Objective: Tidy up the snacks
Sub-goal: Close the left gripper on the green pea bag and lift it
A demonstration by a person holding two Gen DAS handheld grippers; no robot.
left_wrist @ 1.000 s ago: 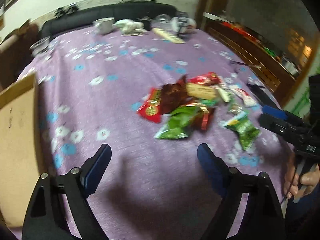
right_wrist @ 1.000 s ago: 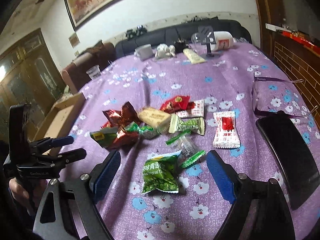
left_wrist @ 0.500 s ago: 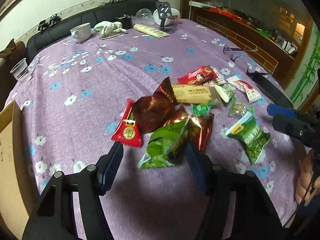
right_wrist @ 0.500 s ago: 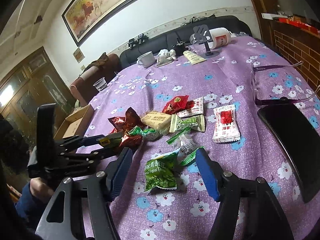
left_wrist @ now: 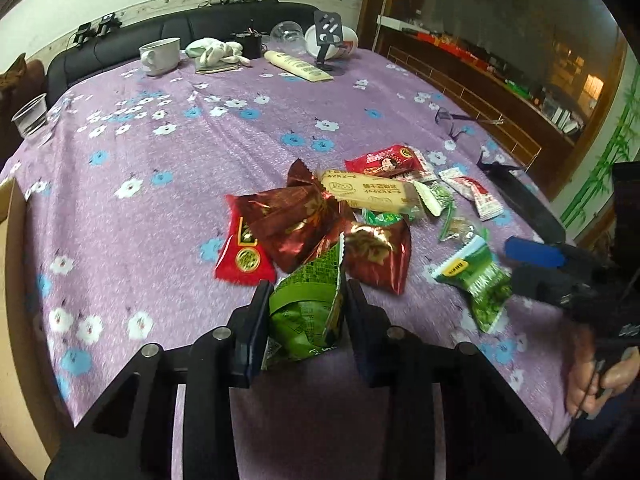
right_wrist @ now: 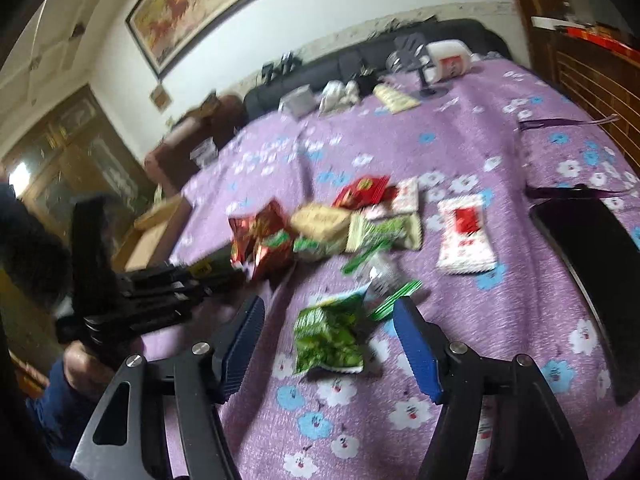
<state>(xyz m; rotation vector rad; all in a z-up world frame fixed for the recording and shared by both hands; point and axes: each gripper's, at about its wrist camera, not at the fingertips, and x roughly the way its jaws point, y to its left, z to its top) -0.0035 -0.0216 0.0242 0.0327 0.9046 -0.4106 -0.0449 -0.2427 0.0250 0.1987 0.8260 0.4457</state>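
Left claw (left_wrist: 306,314) has just been closing and now pinches the dark green packet (left_wrist: 308,312), pads pressed to both sides, where a second ago it hung wide over bare cloth. Right claw (right_wrist: 328,340), narrower than before, stands open around the light green packet (right_wrist: 330,336), untouched. Snack pile (left_wrist: 340,216) lies just ahead; the desk (left_wrist: 140,168) beyond the left claw's left is open cloth.

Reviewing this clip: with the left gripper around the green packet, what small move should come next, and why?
Probably lift it. The left gripper has just been closing and its pads pinch the green packet, whose far end overlaps the red foil packet.
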